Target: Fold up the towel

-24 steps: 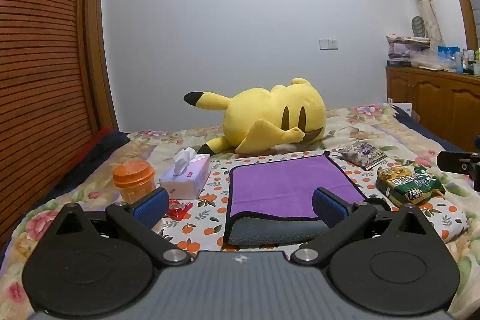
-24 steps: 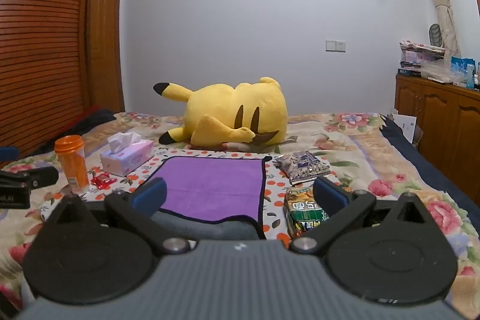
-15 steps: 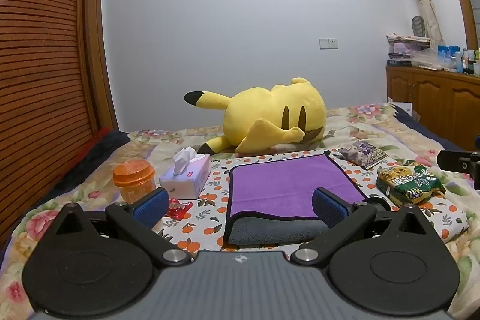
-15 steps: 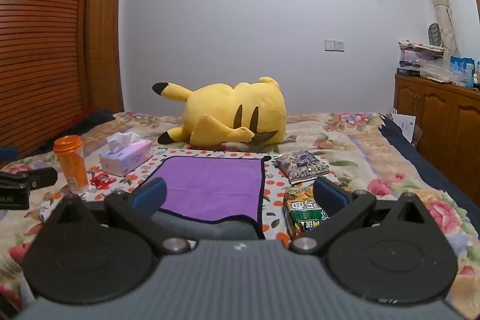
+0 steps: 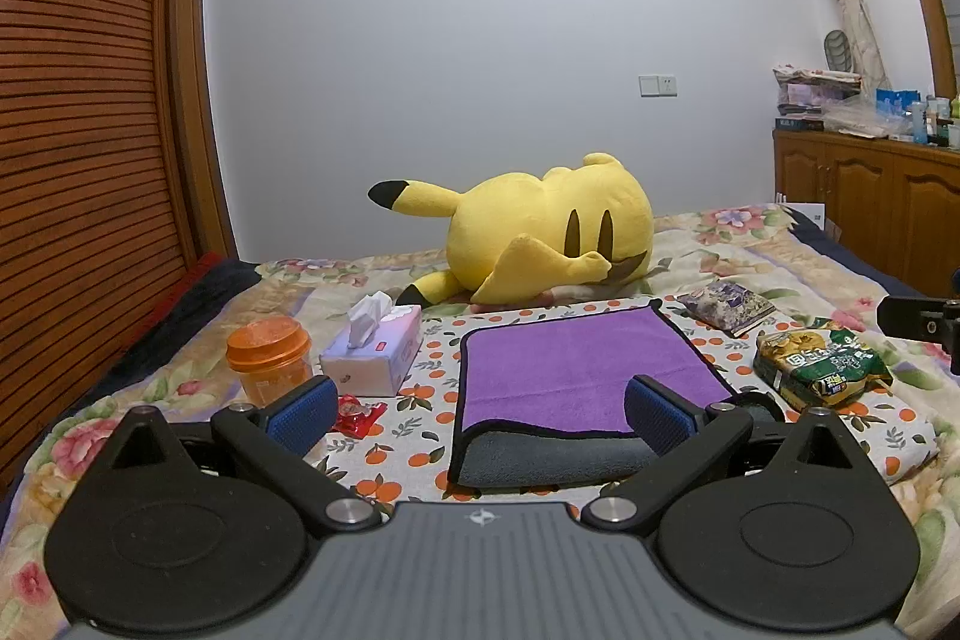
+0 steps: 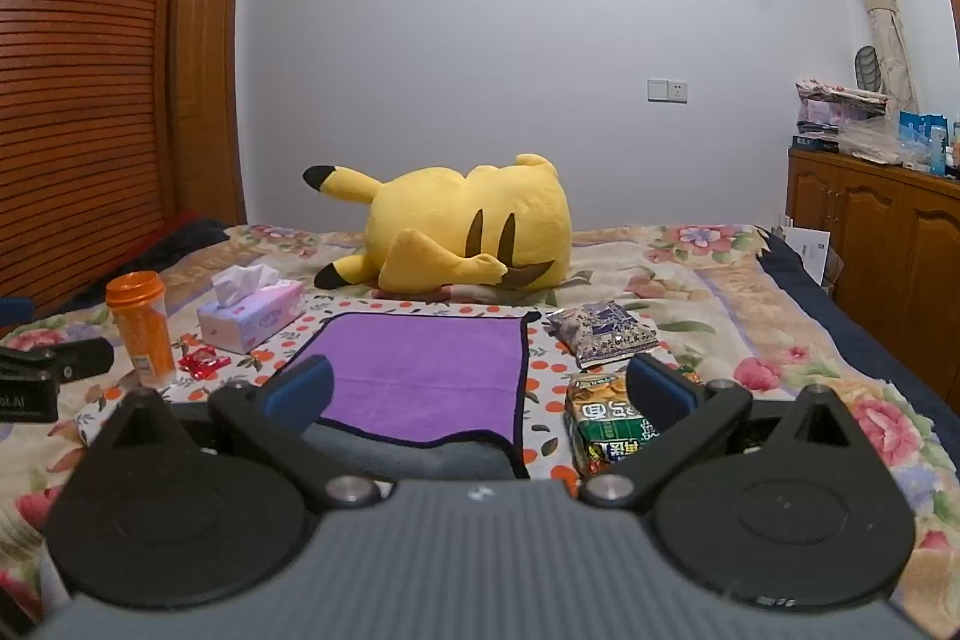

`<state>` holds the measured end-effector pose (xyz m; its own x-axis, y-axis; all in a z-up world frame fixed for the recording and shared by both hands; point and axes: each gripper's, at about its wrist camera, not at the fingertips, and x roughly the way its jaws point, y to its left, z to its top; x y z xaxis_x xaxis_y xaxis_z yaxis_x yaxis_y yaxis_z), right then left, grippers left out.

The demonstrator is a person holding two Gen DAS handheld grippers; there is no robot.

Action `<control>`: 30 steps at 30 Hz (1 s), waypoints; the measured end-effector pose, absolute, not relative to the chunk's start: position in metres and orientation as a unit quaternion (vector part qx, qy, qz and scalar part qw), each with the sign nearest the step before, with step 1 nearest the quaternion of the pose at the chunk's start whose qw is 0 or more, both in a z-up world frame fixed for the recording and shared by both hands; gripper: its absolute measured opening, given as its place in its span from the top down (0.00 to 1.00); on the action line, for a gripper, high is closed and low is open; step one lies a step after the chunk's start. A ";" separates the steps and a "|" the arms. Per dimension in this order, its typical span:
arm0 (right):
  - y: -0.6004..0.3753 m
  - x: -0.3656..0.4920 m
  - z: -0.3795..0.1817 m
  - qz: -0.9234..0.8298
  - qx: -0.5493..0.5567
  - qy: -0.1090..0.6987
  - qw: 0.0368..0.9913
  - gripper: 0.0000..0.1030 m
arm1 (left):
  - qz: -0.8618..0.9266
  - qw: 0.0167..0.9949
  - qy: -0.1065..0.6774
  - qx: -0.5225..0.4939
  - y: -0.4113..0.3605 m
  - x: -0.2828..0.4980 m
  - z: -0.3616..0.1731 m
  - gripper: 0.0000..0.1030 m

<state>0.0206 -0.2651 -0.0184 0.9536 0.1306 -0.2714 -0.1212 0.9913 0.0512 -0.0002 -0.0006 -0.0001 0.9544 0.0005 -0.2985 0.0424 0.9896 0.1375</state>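
A purple towel [image 5: 576, 370] with a black hem and a grey underside lies flat on the flowered bed, its near edge rolled so the grey shows. It also shows in the right wrist view [image 6: 420, 376]. My left gripper [image 5: 480, 415] is open and empty, hovering just before the towel's near left part. My right gripper [image 6: 477, 394] is open and empty, just before the towel's near right corner. Each gripper's tip shows at the edge of the other's view.
A yellow plush toy [image 5: 540, 238] lies behind the towel. A tissue box [image 5: 375, 355], an orange jar [image 5: 270, 358] and a red wrapper [image 5: 357, 409] sit to its left. Two snack bags [image 5: 819, 370] [image 5: 729, 307] sit to its right. A wooden cabinet [image 5: 870, 202] stands far right.
Nothing has visibly changed apart from a very slight drift of both views; both grippers stay open.
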 end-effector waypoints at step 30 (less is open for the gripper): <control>-0.265 0.021 -0.018 0.063 0.016 0.141 0.988 0.00 | -0.009 0.986 0.153 0.072 0.002 0.002 -0.007 0.00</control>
